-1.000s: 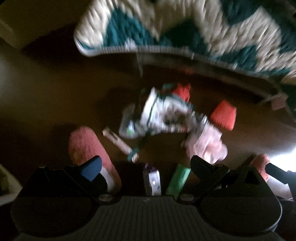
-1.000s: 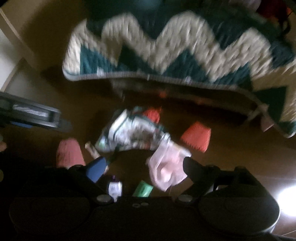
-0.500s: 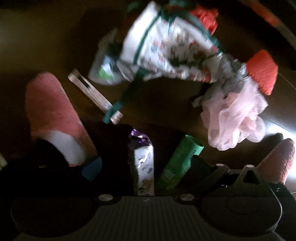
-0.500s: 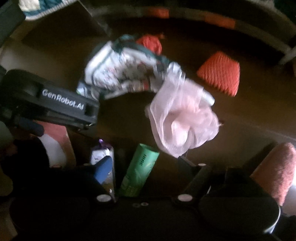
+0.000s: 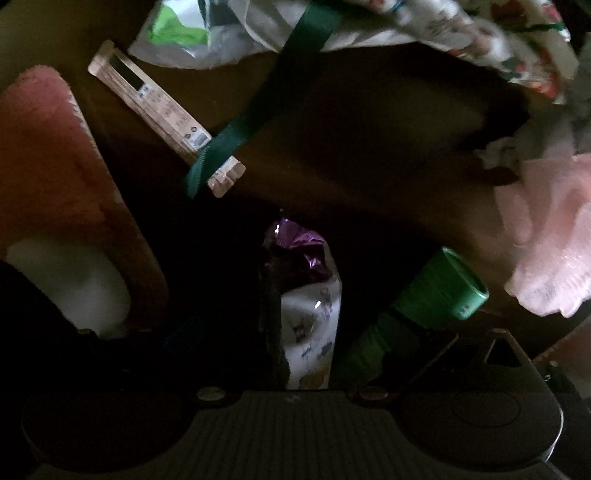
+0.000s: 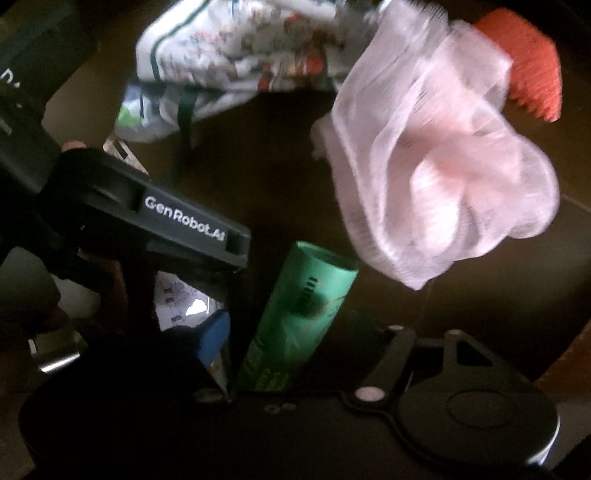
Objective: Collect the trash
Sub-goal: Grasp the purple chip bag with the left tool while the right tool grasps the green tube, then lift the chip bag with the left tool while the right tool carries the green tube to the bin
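1. Much of both views is lost in shadow. In the left wrist view the left gripper (image 5: 295,332) is seen with its jaws spread apart, though its left finger is nearly swallowed by the dark; nothing is clamped.
2. The right gripper (image 6: 295,339) is likewise seen spread apart, its blue pad (image 6: 212,334) dimly lit, and nothing is gripped.
3. The purple-topped snack wrapper (image 5: 306,302) lies on the dark floor (image 5: 369,147) between the left gripper's fingers, its lower end cut off by the gripper body.
4. The green roll (image 5: 424,306) lies just beside the wrapper on the right, partly covered by the right finger; in the right wrist view it is seen between that gripper's fingers.
5. A long bar wrapper (image 5: 162,110) is crossed by a dark green strap (image 5: 266,99); a crumpled clear bag (image 5: 184,33) is cut off at the top edge.
6. Bare floor is left open in the middle, beyond the wrapper.
7. The space is hemmed by a pink slipper (image 5: 51,177) on the left, a pink mesh pouf (image 6: 443,166) on the right, patterned cloth (image 6: 240,55) and an orange item (image 6: 528,66) beyond.
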A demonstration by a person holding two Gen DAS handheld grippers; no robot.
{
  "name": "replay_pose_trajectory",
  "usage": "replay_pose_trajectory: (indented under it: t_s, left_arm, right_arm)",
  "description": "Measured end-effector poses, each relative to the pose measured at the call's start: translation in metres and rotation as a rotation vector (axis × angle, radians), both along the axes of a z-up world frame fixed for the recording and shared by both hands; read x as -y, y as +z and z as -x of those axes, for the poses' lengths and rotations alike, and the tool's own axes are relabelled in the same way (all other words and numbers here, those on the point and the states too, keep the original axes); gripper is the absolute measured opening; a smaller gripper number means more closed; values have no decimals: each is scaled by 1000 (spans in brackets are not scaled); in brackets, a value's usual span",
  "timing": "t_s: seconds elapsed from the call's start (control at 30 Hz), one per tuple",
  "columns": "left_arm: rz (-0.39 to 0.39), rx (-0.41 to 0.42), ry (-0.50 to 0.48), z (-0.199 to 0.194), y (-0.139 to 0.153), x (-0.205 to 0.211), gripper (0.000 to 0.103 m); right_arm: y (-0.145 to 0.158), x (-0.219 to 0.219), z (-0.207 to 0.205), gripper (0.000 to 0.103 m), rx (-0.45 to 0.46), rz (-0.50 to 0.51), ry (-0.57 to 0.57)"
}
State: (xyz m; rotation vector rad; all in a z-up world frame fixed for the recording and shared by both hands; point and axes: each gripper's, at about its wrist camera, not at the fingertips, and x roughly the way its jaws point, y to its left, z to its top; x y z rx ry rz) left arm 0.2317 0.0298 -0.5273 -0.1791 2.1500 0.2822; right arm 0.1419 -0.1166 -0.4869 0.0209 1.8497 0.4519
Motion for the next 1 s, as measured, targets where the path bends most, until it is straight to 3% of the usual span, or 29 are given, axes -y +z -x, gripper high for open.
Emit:
replay_pose_trajectory:
  t_s: [0.23,0.4,0.5,0.57,0.7,0.83,1.0]
  left_arm:
    - [24,-48,11,3,-23,6,101]
    - [58,-38,37,1,-24,4,86]
    - [80,-25,67,0,-22,-1,69]
    - [72,-21,82,-1,-19,-6,41]
    - [69,0,126,-5,-12,-20,40]
    - [60,9,80,-13,2,-19,40]
    - [53,22,34,-18,32,-11,39]
  right_arm:
    - [-24,-4,3,60,-42,12,-34]
    - [-29,-8,5,57,-35,26,-5]
    - [-28,-12,6,56,-32,19,18]
    - [-28,-15,8,51,-34,5,31]
    - [-29,-13,15,50,-24,-2,84]
    - [-25,-14,10,50,-31,9,92]
    - [5,-17,0,49,-23,25,143]
